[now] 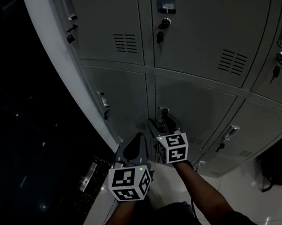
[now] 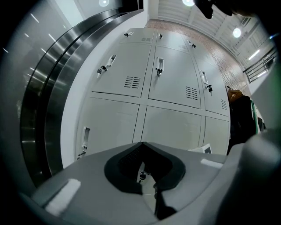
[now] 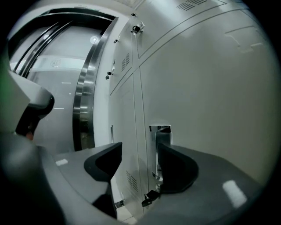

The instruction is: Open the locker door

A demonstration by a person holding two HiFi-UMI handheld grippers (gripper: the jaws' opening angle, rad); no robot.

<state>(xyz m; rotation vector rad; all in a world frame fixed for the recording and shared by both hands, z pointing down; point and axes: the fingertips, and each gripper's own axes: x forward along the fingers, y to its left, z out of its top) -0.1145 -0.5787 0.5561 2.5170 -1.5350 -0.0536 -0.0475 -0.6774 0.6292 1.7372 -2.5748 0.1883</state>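
At the foot of the locker bank [image 1: 109,13], nearest the camera, the person's two forearms reach forward with a gripper in each hand. The left gripper [image 1: 134,146] has its jaws drawn together at the tips with nothing between them. It hangs clear of the lockers, just beside the right one. The right gripper [image 1: 160,124] points at the locker door [image 1: 198,108] in the middle column, under the upper row. Its jaws stand wide apart and grip nothing. In the right gripper view the chrome handle [image 3: 160,132] at the door's left edge shows just ahead in the gap, close by the right jaw; whether they touch cannot be told. A key [image 3: 149,197] hangs below the handle. The door lies flush and closed. Farther off, the upper row of doors is closed too, each with its own handle and key.
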